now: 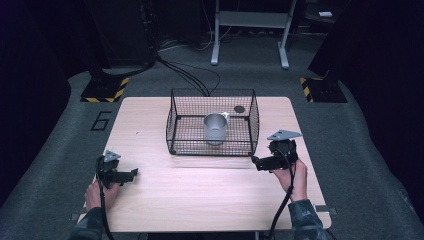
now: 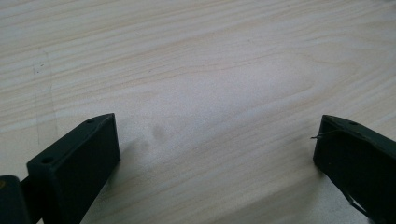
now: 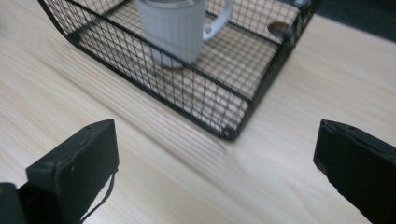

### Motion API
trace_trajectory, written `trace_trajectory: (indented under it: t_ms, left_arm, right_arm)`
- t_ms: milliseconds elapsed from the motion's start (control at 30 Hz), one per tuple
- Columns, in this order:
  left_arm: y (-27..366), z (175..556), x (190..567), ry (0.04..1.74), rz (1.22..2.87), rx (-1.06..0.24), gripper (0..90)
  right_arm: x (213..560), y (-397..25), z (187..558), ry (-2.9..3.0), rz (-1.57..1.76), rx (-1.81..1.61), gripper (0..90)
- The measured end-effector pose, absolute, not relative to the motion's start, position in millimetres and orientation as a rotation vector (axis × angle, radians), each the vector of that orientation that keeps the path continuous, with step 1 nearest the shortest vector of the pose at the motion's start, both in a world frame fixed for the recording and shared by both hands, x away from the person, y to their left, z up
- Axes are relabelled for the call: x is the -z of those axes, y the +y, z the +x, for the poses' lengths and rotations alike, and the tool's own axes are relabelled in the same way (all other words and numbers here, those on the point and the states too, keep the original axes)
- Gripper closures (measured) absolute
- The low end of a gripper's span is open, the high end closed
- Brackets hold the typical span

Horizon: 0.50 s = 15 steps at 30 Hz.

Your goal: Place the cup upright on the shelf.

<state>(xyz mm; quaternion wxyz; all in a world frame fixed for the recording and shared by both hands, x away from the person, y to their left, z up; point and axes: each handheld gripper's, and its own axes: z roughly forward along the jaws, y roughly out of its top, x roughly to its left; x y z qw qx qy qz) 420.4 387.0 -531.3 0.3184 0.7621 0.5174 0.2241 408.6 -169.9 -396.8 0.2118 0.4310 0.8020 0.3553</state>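
A black wire basket (image 1: pixel 176 120) stands at the middle back of the wooden table (image 1: pixel 200 195). A grey metal mug (image 1: pixel 215 128) stands upright inside it, handle toward the back right. In the right gripper view the basket's near corner (image 3: pixel 229 133) is just ahead, with the mug (image 3: pixel 173 32) behind the mesh. My right gripper (image 1: pixel 256 162) is open, held low beside the basket's front right corner. My left gripper (image 1: pixel 134 173) is open near the table's left front, over bare wood (image 2: pixel 210 93) with nothing between its jaws.
A dark round spot (image 1: pixel 239 109) shows on the table behind the basket. A white metal stand (image 1: pixel 250 30) and cables (image 1: pixel 190 75) are on the floor beyond the table. Yellow-black striped bases (image 1: pixel 105 90) flank the far corners.
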Motion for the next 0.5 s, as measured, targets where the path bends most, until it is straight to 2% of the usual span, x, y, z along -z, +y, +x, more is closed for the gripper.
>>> trace_trajectory:
  t_ms: [200,500]
  left_arm:
    - [387.4,420.2,530.5,1.362,2.015,-0.58,0.4]
    - [387.3,420.2,530.5,1.362,2.015,-0.58,0.4]
  right_arm:
    - [428.1,-190.1,399.6,2.191,1.28,-0.972,0.0]
    - [495.0,-223.1,390.8,2.146,1.416,-0.921,0.0]
